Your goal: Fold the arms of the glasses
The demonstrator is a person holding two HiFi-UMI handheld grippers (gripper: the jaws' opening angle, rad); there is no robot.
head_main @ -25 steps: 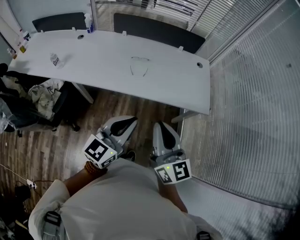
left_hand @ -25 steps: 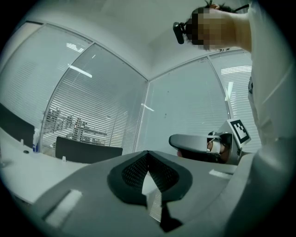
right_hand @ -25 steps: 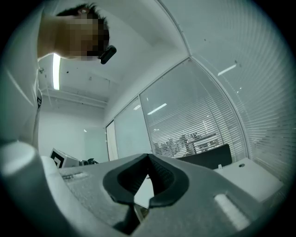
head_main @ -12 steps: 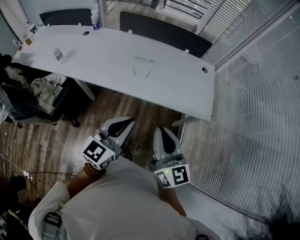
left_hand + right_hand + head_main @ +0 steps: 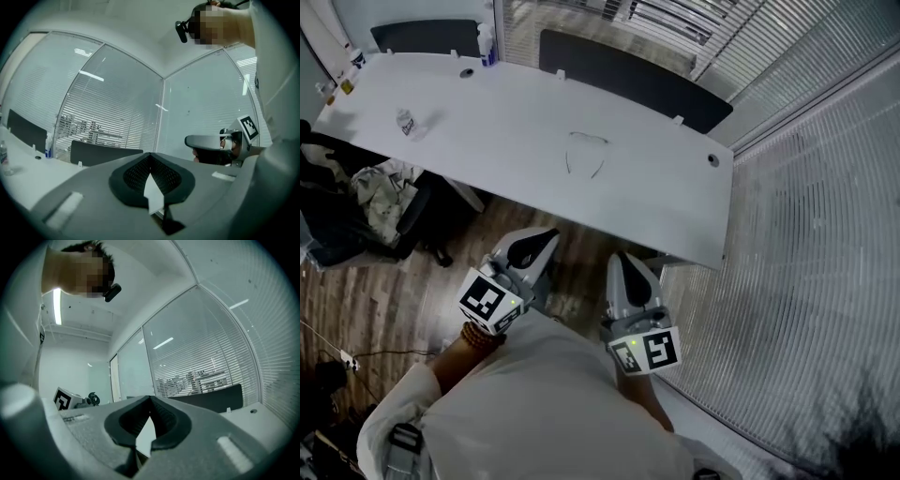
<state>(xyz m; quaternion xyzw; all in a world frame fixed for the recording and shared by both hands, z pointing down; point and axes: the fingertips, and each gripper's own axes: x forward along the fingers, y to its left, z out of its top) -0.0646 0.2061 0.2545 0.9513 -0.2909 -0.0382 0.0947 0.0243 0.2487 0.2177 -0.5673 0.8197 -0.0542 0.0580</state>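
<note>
The glasses [image 5: 585, 154] are a thin wire frame lying on the white table [image 5: 675, 202] near its middle, with both arms spread open toward me. My left gripper [image 5: 532, 247] and right gripper [image 5: 624, 266] are held close to my body over the wood floor, short of the table's near edge and well apart from the glasses. Both are shut with nothing in them. In the left gripper view the jaws [image 5: 150, 161] meet, and the right gripper shows beyond them. The right gripper view shows its jaws [image 5: 150, 403] closed too. Neither gripper view shows the glasses.
A small clear bottle [image 5: 406, 122] lies at the table's left, and another bottle [image 5: 488, 45] stands at the far edge. Dark chairs [image 5: 633, 80] line the far side. A chair heaped with clothes [image 5: 370, 192] stands at the left. Glass walls with blinds [image 5: 806, 216] run along the right.
I have stepped toward the table, and both grippers have come forward with me, nearer its front edge. Both stay shut. The glasses have not moved.
</note>
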